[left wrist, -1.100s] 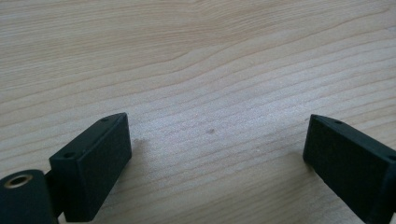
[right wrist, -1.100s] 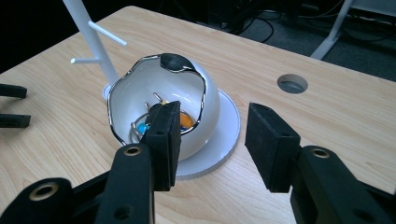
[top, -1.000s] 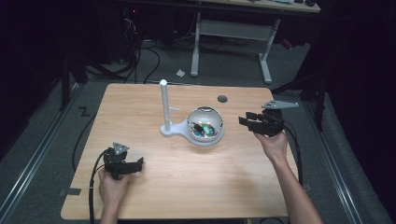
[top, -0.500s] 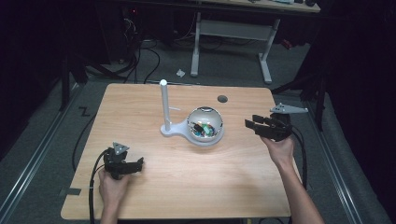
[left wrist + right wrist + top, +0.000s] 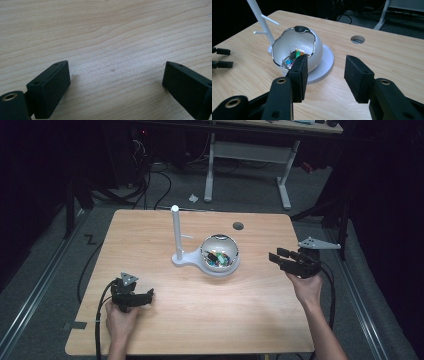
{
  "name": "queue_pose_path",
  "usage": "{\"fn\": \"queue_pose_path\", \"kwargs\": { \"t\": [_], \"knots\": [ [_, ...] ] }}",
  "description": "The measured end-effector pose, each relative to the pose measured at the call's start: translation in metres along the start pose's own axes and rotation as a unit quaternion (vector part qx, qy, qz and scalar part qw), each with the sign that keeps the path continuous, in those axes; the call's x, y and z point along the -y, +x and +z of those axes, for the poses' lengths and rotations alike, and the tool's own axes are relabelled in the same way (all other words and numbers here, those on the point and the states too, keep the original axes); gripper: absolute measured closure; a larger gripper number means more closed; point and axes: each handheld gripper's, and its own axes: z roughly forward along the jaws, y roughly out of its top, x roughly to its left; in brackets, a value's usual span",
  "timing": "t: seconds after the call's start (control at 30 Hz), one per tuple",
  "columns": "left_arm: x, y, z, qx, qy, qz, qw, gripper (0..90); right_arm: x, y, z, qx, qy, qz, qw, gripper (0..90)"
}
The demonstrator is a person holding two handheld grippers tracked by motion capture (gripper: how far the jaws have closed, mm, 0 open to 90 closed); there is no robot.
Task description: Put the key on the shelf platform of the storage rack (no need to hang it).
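Peering into the white bowl (image 5: 312, 50), its small coloured contents stay partly hidden behind the open, empty right gripper (image 5: 325, 75), while the left gripper (image 5: 116, 86) gapes over bare table (image 5: 112, 37).

Open right claw (image 5: 325, 75) faces white bowl (image 5: 312, 47) on table (image 5: 387, 55).

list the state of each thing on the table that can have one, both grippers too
left gripper: open, nothing between its jaws, low over bare wood
right gripper: open, empty, pointing at the bowl from the side
white bowl: upright on its round base, open side facing the right gripper, small colourful items inside
white post: upright, pegs bare
table: one round hole near the far edge
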Motion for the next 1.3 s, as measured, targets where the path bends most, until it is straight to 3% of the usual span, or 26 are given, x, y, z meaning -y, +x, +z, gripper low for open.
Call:
{"fn": "queue_pose_path", "kwargs": {
  "t": [0.23, 0.5, 0.83, 1.3],
  "knots": [
    [0.0, 0.0, 0.0, 0.0, 0.001, 0.0, 1.0, 8.0, 0.013, -0.001, -0.005, 0.002, -0.004, 0.014, 0.9999, 54.2],
    [0.0, 0.0, 0.0, 0.001, 0.001, 0.0, 1.0, 8.0, 0.021, 0.001, -0.013, 0.003, -0.011, 0.012, 0.9999, 54.2],
    [0.0, 0.0, 0.0, 0.001, 0.001, 0.0, 1.0, 8.0, 0.047, 0.003, -0.001, -0.009, 0.001, 0.031, 0.9995, 54.2],
    [0.0, 0.0, 0.0, 0.0, 0.0, -0.001, 1.0, 8.0, 0.062, 0.004, 0.011, -0.013, 0.002, 0.045, 0.9989, 54.2]
  ]
}}
